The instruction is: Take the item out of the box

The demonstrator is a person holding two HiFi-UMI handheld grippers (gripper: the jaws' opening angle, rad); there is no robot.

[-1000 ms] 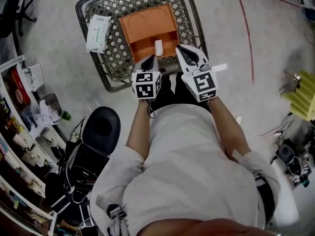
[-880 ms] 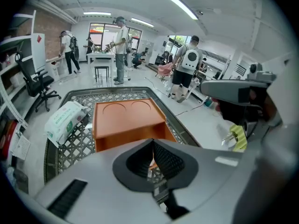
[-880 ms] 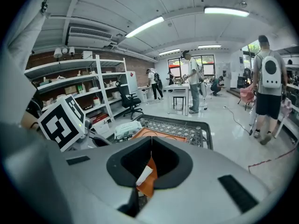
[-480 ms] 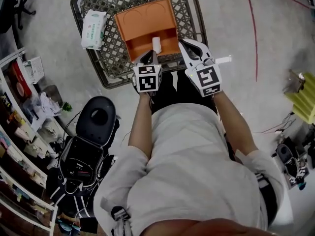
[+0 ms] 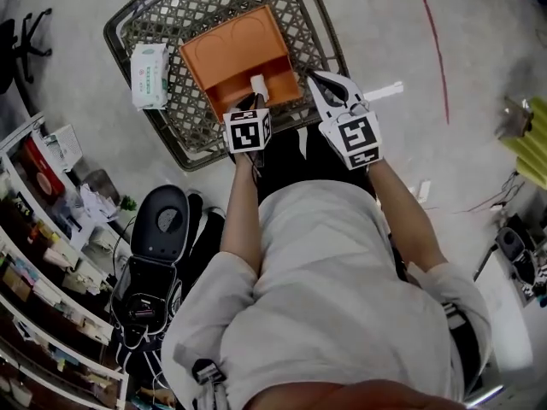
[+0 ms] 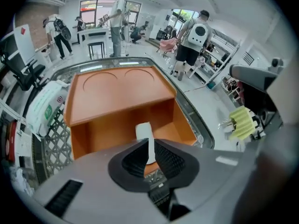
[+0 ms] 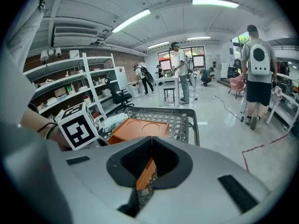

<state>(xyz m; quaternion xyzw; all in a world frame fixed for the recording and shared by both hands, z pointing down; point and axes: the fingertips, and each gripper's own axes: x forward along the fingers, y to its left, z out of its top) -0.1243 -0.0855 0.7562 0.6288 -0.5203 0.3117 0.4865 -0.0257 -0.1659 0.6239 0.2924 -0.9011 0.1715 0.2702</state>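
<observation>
Grey concrete floor point(image 5: 410, 24) carries a wire basket point(image 5: 318, 32), and an orange box point(image 5: 231, 45) lies flat in it, so its open compartment faces up at the person standing over it. 1 small white item point(image 5: 258, 85) stands in that open compartment, close to the wall nearest the person, where it can be reached from above. A pack of wipes point(image 5: 149, 75) lies on the mesh to the left, well clear of the box.

The left gripper point(image 5: 254, 102) tips steeply down over the box's near edge and lines up on the item. Its 2 jaws have just begun to part and show only a thin slit. The item's white shows through that slit, just ahead of the tips and not gripped. I judge this to be the approach to the grasp, and the jaws need to open wider to fit around the item.

The right gripper point(image 5: 320, 79) hangs beside the box's right edge, near the basket rim. Its jaws meet at the tips and hold nothing, and only the box's corner shows through the hollow behind them. It is probably held there to stay clear or to steady the box.
</observation>
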